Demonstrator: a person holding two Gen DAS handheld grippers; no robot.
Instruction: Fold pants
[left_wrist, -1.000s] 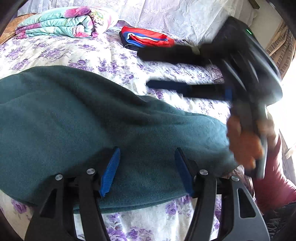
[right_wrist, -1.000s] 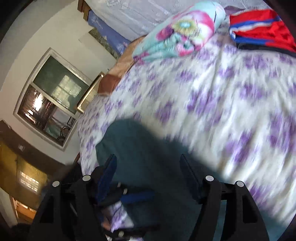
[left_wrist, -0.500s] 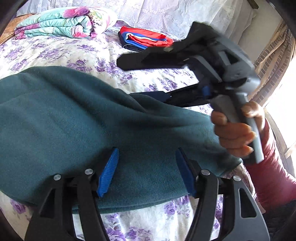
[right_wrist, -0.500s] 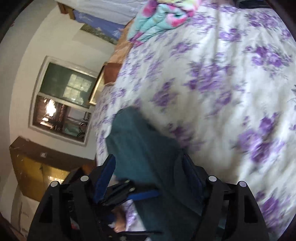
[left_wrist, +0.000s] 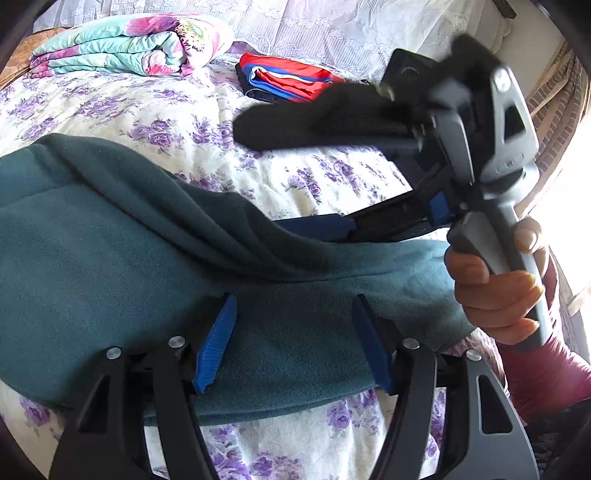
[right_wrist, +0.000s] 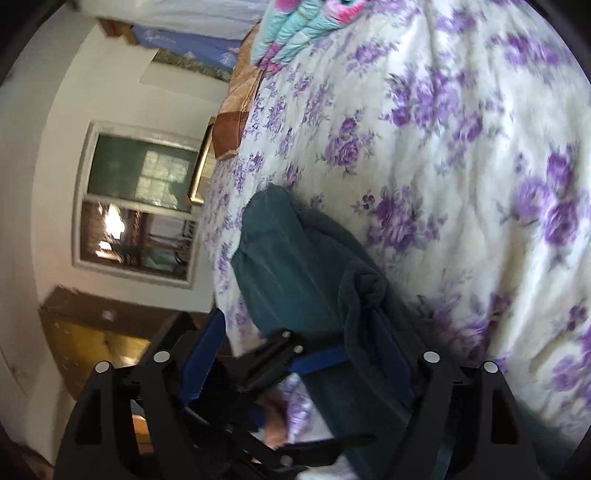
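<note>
Dark teal fleece pants (left_wrist: 155, 269) lie across the flowered bedspread (left_wrist: 177, 122). My left gripper (left_wrist: 291, 343) is open, its blue pads straddling the near edge of the pants. My right gripper (left_wrist: 280, 177) shows in the left wrist view, open, one finger above the cloth and the lower blue-padded finger slid in at the pants' far fold. In the right wrist view the pants (right_wrist: 295, 266) bunch between the open right gripper (right_wrist: 299, 362), with the left gripper's fingers (right_wrist: 317, 362) below.
A folded turquoise and pink quilt (left_wrist: 125, 48) and a folded red and blue garment (left_wrist: 288, 79) lie at the far side of the bed. A window (right_wrist: 140, 206) and a wooden cabinet (right_wrist: 85, 339) stand beyond the bed's edge.
My right gripper has tilted and dropped toward the pants, its lower finger now at the far fold. The left gripper has held still over the near edge.
</note>
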